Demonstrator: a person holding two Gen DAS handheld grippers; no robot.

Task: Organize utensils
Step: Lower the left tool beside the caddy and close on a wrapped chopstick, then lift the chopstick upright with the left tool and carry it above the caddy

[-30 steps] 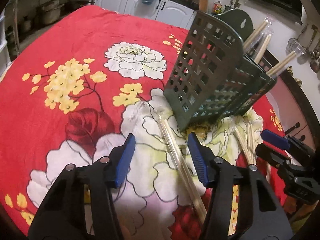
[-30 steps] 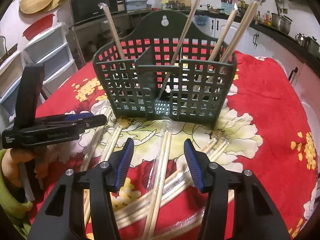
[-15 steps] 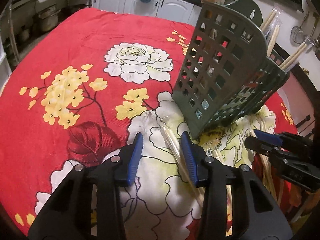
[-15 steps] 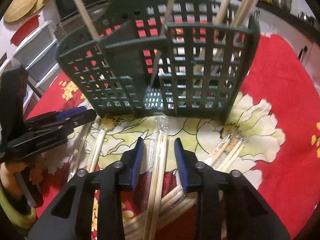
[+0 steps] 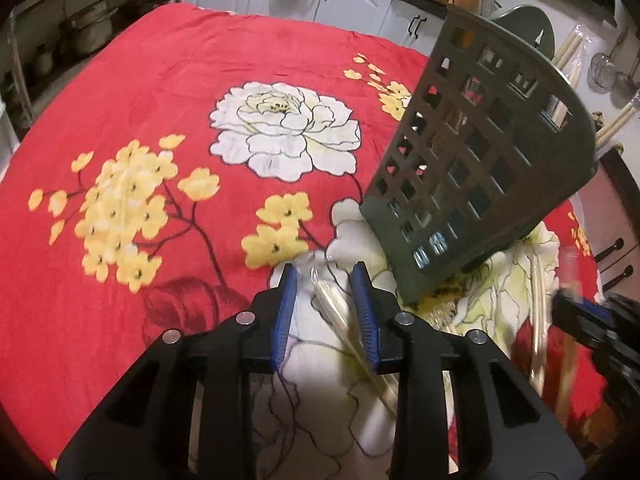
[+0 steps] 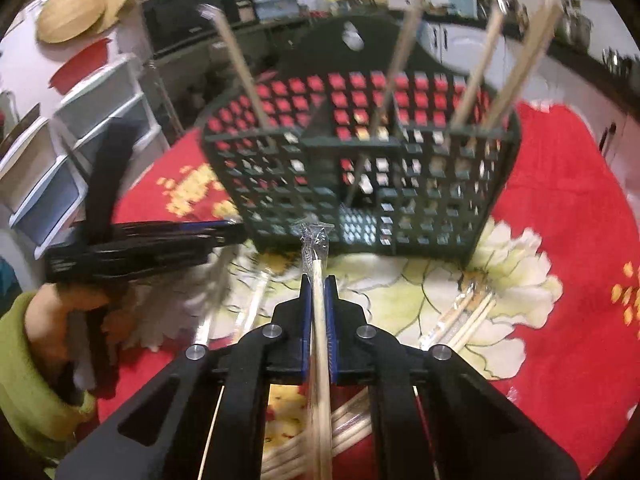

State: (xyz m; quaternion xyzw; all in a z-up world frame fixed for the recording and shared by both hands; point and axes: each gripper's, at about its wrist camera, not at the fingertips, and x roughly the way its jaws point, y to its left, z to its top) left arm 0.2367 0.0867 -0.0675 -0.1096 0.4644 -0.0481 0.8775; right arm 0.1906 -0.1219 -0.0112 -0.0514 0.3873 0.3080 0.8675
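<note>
A dark green lattice utensil basket (image 6: 360, 184) stands on the red floral tablecloth and holds several wrapped chopstick pairs upright; it also shows in the left wrist view (image 5: 480, 168). My right gripper (image 6: 319, 280) is shut on a plastic-wrapped pair of chopsticks (image 6: 318, 264), whose tip points at the basket's front wall. My left gripper (image 5: 324, 280) is open with its jaws on either side of another wrapped pair (image 5: 340, 320) lying on the cloth beside the basket. More wrapped pairs (image 6: 460, 320) lie in front of the basket.
The round table's red floral cloth (image 5: 160, 100) stretches left of the basket. Kitchen cabinets (image 5: 352, 0) lie beyond the far edge. Stacked drawers (image 6: 52, 168) and a microwave (image 6: 188, 20) stand behind the table. The left gripper and hand (image 6: 120, 248) show in the right wrist view.
My right gripper has closed on a wrapped chopstick pair and lifted its tip. My left gripper has narrowed around the pair on the cloth and moved closer to the basket.
</note>
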